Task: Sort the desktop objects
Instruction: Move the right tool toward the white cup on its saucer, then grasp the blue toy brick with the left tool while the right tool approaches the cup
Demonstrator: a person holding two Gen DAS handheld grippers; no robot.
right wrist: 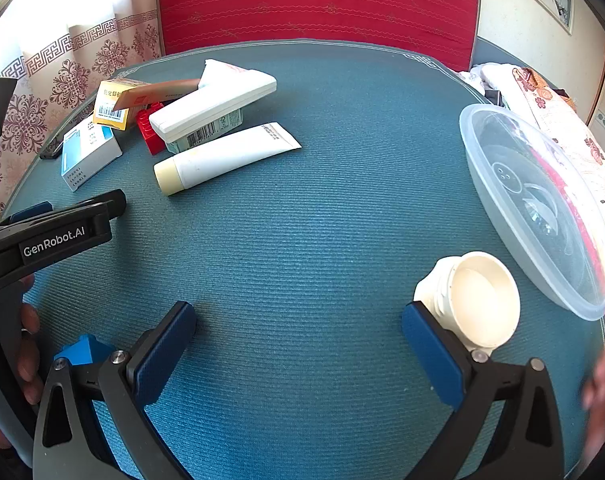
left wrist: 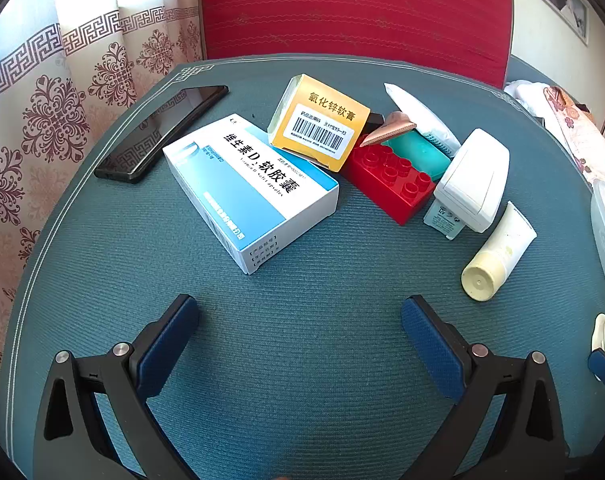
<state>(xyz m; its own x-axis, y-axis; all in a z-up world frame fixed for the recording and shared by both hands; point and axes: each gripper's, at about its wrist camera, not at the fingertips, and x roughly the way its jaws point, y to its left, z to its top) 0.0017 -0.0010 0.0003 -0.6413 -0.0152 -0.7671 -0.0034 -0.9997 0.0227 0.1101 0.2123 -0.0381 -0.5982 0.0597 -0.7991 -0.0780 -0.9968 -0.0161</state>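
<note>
On the teal mat (left wrist: 302, 280) lie a blue-white medicine box (left wrist: 250, 188), a yellow ointment box (left wrist: 322, 124), a red toy brick (left wrist: 390, 180), a green soap case (left wrist: 418, 152), a white remote-like box (left wrist: 474, 180) and a cream tube (left wrist: 498, 256). My left gripper (left wrist: 300, 316) is open and empty, in front of the medicine box. My right gripper (right wrist: 298, 324) is open and empty; a small stack of white cups (right wrist: 474, 300) lies just outside its right finger. The tube (right wrist: 226, 156) and the pile (right wrist: 206, 112) show far left in the right wrist view.
A black phone (left wrist: 162, 132) lies at the mat's far left. A clear plastic bowl (right wrist: 542, 208) stands tilted at the right edge. A red cushion (left wrist: 354, 12) backs the mat. The left gripper's body (right wrist: 50, 236) is at the left of the right wrist view.
</note>
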